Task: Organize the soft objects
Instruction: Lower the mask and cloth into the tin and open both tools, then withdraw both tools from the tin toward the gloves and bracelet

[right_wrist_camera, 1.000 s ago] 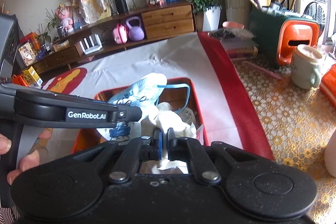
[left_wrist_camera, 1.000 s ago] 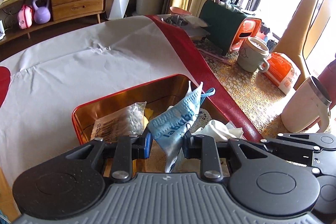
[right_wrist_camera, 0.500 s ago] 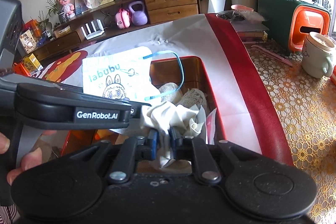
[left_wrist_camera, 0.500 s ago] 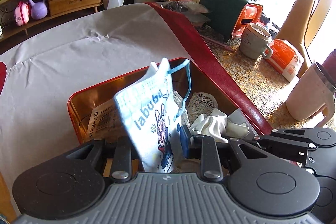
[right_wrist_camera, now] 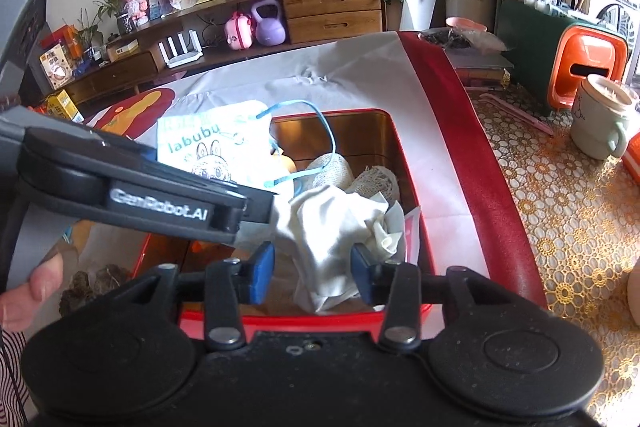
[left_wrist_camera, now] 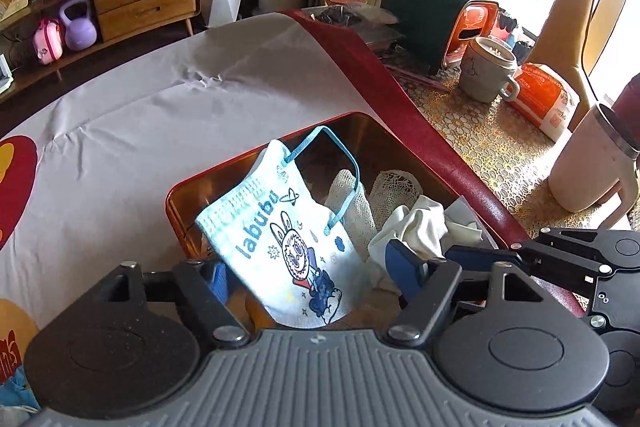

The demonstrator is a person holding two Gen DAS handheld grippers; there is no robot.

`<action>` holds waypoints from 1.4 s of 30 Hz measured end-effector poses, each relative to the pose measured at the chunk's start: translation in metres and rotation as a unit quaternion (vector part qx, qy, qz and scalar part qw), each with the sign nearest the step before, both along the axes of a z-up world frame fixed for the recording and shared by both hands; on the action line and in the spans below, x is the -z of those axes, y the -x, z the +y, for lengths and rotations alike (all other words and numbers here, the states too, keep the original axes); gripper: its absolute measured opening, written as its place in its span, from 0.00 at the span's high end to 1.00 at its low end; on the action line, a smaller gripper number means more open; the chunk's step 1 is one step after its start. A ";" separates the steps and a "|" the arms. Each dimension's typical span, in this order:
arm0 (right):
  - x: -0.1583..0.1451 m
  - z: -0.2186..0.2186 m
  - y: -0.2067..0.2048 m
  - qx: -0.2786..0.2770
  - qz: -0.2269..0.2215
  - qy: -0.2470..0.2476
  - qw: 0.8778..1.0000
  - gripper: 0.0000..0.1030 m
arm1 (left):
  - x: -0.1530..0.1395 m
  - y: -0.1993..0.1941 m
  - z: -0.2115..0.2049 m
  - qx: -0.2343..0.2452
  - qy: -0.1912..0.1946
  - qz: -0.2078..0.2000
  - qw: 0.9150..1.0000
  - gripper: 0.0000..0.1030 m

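Left hand-held gripper (left_wrist_camera: 310,277) and right hand-held gripper (right_wrist_camera: 314,273) spread apart; red tin (right_wrist_camera: 404,135) holds mask (left_wrist_camera: 280,239), white cloth (right_wrist_camera: 332,223).

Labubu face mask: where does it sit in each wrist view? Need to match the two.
Left wrist: labubu face mask lower centre, between the open left gripper fingers, over the red tin.
Right wrist: mask centre-left, partly behind the left gripper's body.
Shared landmark: purple kettlebell under the sideboard.

Bright window daylight, blown-out glare, fisheye-warped edges.
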State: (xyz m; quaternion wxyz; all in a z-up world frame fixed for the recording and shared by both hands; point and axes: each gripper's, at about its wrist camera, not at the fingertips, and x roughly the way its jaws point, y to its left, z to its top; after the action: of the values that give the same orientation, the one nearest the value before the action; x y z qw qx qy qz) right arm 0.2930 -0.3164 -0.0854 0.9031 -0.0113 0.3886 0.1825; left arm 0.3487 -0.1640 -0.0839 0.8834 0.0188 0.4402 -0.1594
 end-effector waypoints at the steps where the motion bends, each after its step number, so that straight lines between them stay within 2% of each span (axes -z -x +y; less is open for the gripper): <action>1: -0.001 0.000 0.001 -0.002 0.000 0.000 1.000 0.57 | -0.002 0.002 0.000 0.002 0.000 0.000 1.000 0.26; 3: -0.004 0.000 0.004 -0.001 -0.001 0.004 1.000 0.54 | -0.006 0.004 0.001 0.001 0.000 0.000 1.000 0.26; 5: -0.008 0.000 0.008 -0.003 -0.008 0.006 1.000 0.44 | -0.011 0.008 0.002 0.001 -0.001 -0.004 1.000 0.26; 7: -0.014 0.000 0.013 -0.003 -0.015 0.008 1.000 0.39 | -0.016 0.012 0.003 0.004 -0.006 -0.005 1.000 0.26; 10: -0.021 -0.001 0.020 -0.005 -0.021 0.009 1.000 0.36 | -0.022 0.019 0.005 0.005 -0.006 -0.005 1.000 0.26; 13: -0.027 -0.002 0.027 -0.004 -0.026 0.008 1.000 0.33 | -0.028 0.027 0.010 0.005 0.000 -0.005 1.000 0.20; 28: -0.066 0.007 0.078 -0.011 -0.053 -0.014 0.998 0.21 | -0.064 0.103 0.055 -0.007 0.017 -0.044 0.999 0.20; 33: -0.076 0.021 0.096 -0.021 -0.060 -0.020 0.998 0.15 | -0.075 0.136 0.078 -0.014 0.020 -0.066 0.997 0.20; 39: -0.086 0.042 0.118 -0.036 -0.073 -0.034 0.996 0.03 | -0.085 0.169 0.114 -0.038 0.028 -0.080 0.996 0.20; 42: -0.087 0.057 0.127 -0.049 -0.078 -0.033 0.995 0.01 | -0.086 0.184 0.136 -0.053 0.032 -0.080 0.995 0.15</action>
State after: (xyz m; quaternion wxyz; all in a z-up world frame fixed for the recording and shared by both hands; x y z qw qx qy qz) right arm 0.1656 -0.2593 0.0017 0.9205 -0.0150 0.3098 0.2376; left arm 0.1649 -0.0278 0.0024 0.9233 -0.0205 0.3628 -0.1243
